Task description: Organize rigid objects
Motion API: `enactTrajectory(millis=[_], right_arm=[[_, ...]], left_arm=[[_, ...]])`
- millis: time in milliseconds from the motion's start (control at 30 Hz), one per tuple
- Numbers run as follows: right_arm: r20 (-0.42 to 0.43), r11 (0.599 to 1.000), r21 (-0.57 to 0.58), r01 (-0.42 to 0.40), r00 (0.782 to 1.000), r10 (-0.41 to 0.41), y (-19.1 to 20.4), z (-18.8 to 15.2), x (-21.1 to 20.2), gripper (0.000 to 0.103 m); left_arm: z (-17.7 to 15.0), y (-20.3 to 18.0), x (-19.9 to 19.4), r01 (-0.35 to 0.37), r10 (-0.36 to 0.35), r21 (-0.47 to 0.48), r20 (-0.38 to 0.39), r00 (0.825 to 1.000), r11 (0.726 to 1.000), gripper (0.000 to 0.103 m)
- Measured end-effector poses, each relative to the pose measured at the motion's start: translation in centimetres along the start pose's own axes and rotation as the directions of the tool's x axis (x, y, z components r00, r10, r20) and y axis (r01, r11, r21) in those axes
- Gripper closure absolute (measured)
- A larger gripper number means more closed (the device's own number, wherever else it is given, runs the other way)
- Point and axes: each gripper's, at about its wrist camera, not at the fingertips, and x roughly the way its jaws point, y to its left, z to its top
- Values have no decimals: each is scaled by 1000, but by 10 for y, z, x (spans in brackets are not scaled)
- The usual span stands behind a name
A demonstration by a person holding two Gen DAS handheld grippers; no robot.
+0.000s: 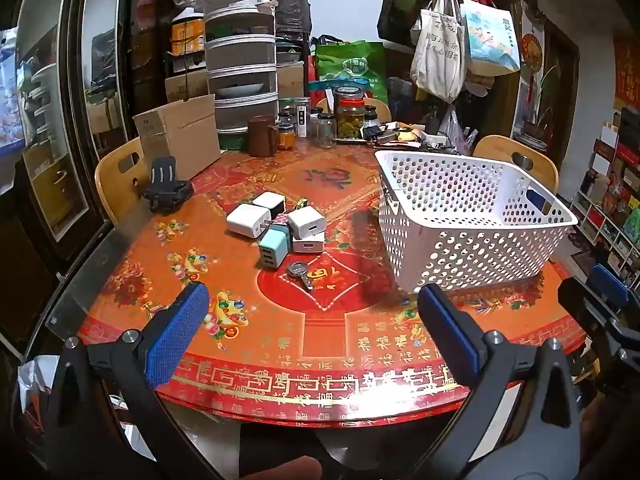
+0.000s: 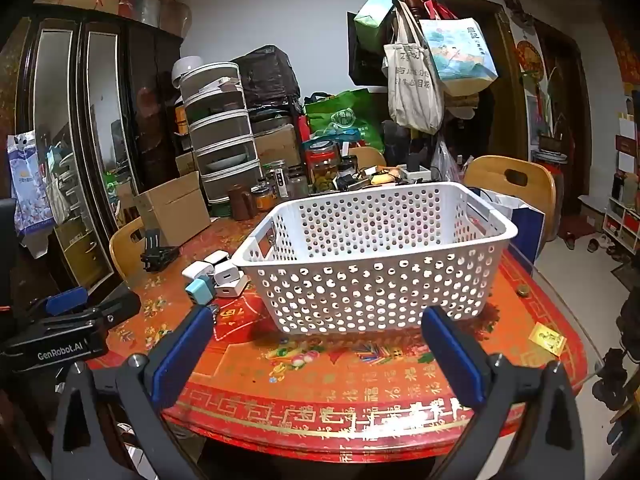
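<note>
Both my left gripper (image 1: 312,320) and my right gripper (image 2: 318,344) hover over the near edge of the bench (image 1: 280,360), fingers spread wide and holding nothing, each tipped somewhat downward. Ahead of my left fingers lies a key (image 1: 301,274), its long axis slanting toward the near right, and just beyond it the cluster of chargers (image 1: 280,228). The white basket (image 2: 372,256) stands empty straight ahead of my right, so I judge my left hand the nearer to the chargers.
</note>
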Motion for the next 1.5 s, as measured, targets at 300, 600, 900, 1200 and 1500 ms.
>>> enactTrajectory(millis=[300, 600, 900, 1200, 1500], right_arm=[[3, 1000, -1, 3, 1000, -3, 0, 3, 4, 0], [17, 1000, -20, -3, 1000, 3, 7, 1, -1, 0], [24, 999, -31, -14, 1000, 15, 6, 1, -5, 0], [28, 999, -40, -18, 999, 19, 9, 0, -4, 0], [27, 999, -49, -21, 999, 22, 12, -1, -4, 0]], left_arm=[[8, -1, 0, 2, -2, -1, -20, 1000, 1000, 0], [4, -1, 3, 3, -3, 3, -20, 1000, 1000, 0], [4, 0, 3, 4, -4, 3, -22, 1000, 1000, 0], [2, 4, 6, -4, 4, -9, -29, 1000, 1000, 0], [2, 6, 8, -4, 4, -7, -34, 999, 1000, 0]])
